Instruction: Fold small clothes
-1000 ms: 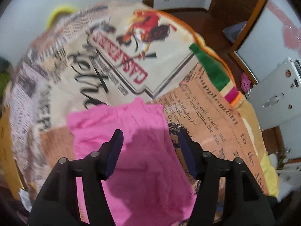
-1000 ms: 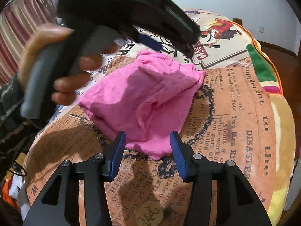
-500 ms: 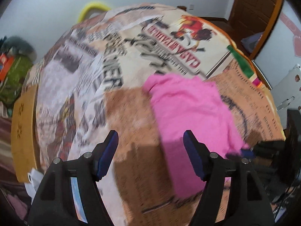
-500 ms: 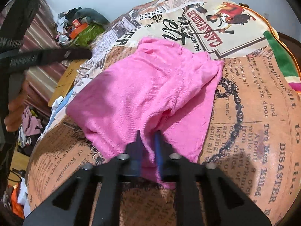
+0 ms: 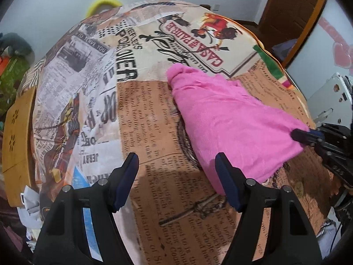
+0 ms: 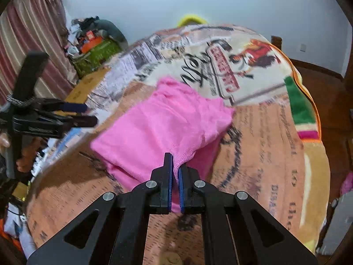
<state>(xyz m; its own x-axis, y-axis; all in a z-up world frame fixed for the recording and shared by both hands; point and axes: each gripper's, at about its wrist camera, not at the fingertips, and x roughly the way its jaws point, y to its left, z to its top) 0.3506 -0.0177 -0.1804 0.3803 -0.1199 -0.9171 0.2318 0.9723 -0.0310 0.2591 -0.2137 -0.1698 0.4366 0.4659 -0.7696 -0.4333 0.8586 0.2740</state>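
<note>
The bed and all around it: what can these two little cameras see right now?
pink garment: one, pink, on the blanket, near corner pinched
blanket: one, newspaper print, covers the bed
yellow ring: one, beyond the bed's far edge
clutter pile: green, orange, by the striped curtain
wooden door: one, brown, far right
left gripper: black, blue pads, open, off the garment
right gripper: black, shut on the garment

Bed covered by a plush blanket [image 5: 150, 114] printed with newspaper text and a red rooster label. Crumpled pink knit garment [image 5: 231, 119] lies on it, right of centre, near corner lifted.
</note>
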